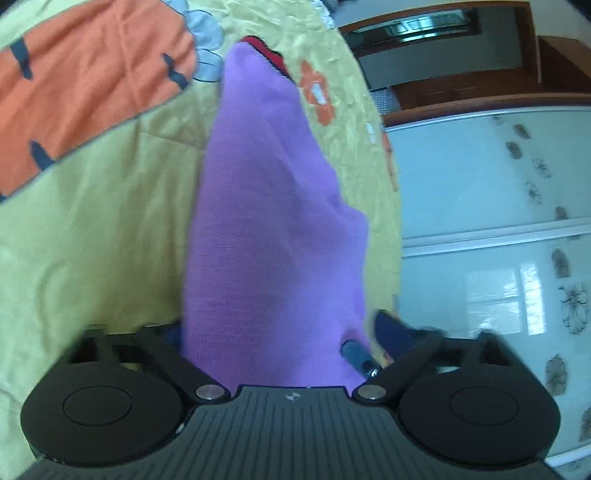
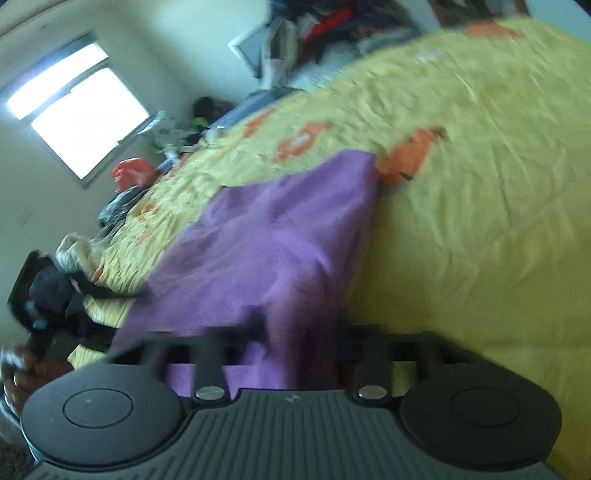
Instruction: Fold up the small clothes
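Observation:
A purple knitted garment point(image 1: 273, 229) stretches from my left gripper point(image 1: 282, 332) away over the yellow bedspread point(image 1: 92, 229). Its far end shows a red and black trim point(image 1: 267, 51). The left gripper's dark blue fingers point(image 1: 391, 330) stand wide apart, open, and smooth cloth fills the gap between them. In the right wrist view the same garment point(image 2: 266, 236) lies across the bedspread point(image 2: 461, 221), one corner near an orange flower print. Its folds bunch and converge between the blurred fingers of my right gripper point(image 2: 299, 332), which is shut on the cloth.
An orange printed patch point(image 1: 85, 85) covers the bedspread at upper left. The bed's edge runs beside a white wardrobe point(image 1: 491, 221). Piled clothes and bags point(image 2: 325, 26) lie beyond the bed's far side, under a bright window point(image 2: 77, 103). Dark clothing point(image 2: 55, 291) sits at the left edge.

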Demonstrator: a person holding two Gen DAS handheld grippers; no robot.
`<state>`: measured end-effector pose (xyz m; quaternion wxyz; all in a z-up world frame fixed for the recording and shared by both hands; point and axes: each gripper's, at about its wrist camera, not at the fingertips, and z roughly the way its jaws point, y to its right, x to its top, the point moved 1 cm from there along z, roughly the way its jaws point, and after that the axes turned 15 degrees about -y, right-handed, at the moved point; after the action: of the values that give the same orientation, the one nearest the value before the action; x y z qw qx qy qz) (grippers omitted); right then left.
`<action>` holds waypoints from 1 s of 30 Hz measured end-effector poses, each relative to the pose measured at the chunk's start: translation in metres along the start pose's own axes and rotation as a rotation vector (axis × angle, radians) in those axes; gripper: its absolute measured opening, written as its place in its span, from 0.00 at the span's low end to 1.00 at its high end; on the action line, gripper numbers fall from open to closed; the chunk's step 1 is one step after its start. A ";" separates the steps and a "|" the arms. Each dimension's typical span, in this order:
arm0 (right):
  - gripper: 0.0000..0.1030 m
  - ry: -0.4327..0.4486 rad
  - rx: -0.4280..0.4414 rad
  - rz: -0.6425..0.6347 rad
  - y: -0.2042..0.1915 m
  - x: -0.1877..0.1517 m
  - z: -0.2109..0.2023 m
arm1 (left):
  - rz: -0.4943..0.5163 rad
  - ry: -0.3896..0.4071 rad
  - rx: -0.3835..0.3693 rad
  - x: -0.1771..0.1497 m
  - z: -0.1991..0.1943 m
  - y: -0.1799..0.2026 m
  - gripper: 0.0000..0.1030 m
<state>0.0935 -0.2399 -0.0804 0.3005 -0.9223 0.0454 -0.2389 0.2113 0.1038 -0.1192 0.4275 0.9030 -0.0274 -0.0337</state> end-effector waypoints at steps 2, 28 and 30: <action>0.20 0.012 -0.047 -0.021 -0.011 0.001 0.003 | 0.037 -0.010 0.066 -0.001 -0.001 0.005 0.31; 0.33 0.204 -0.342 -0.399 -0.125 -0.086 -0.014 | 0.263 0.189 0.365 -0.150 -0.061 0.001 0.43; 0.31 0.184 -0.327 -0.432 -0.131 -0.077 0.000 | 0.275 0.191 0.419 -0.156 -0.053 -0.001 0.43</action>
<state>0.0178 -0.1159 -0.0370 0.0845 -0.9213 -0.0869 -0.3694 0.0599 0.1572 -0.0808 0.2322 0.9587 -0.1157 0.1167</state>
